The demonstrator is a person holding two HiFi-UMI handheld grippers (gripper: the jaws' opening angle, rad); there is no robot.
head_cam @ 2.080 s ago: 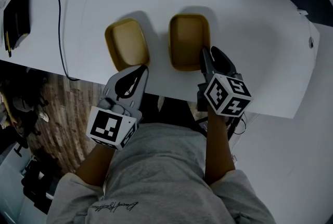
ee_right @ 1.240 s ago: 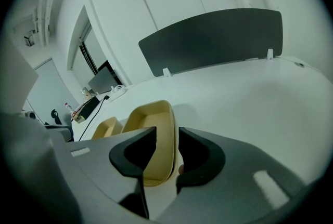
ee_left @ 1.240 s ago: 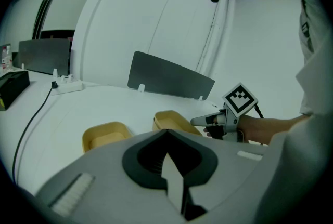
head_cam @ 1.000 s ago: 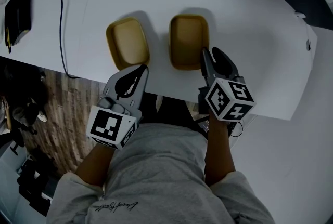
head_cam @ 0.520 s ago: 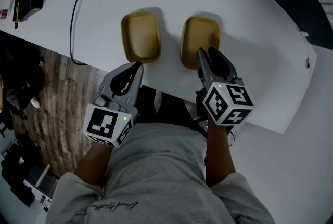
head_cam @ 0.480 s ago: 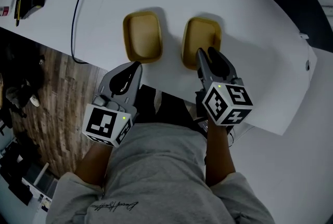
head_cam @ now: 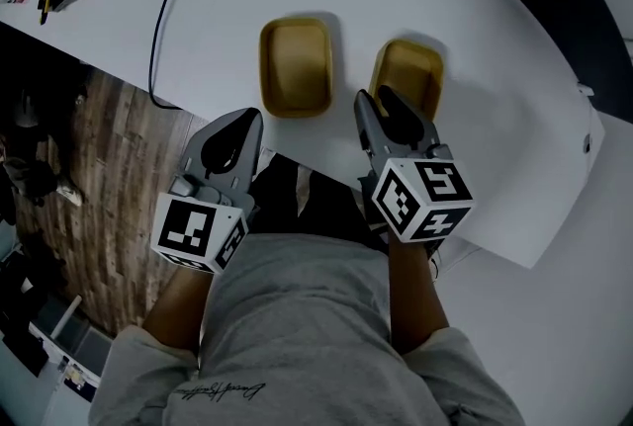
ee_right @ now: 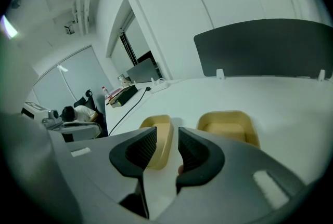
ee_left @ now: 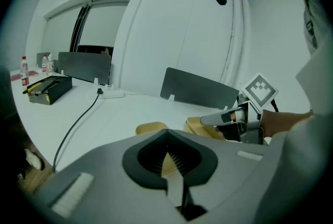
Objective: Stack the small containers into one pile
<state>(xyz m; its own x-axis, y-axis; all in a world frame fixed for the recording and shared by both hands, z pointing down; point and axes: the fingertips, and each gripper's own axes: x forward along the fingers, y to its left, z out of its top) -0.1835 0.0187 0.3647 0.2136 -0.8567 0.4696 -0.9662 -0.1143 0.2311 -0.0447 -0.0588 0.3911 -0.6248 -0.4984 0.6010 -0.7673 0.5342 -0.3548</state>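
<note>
Nearer left container [head_cam: 295,66] now, right gripper [head_cam: 374,98]

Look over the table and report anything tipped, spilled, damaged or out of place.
Nothing stands out. The left container and the right container sit upright and empty on the white table, side by side with a gap between them. No spill or damage shows; they are simply not stacked yet.
</note>
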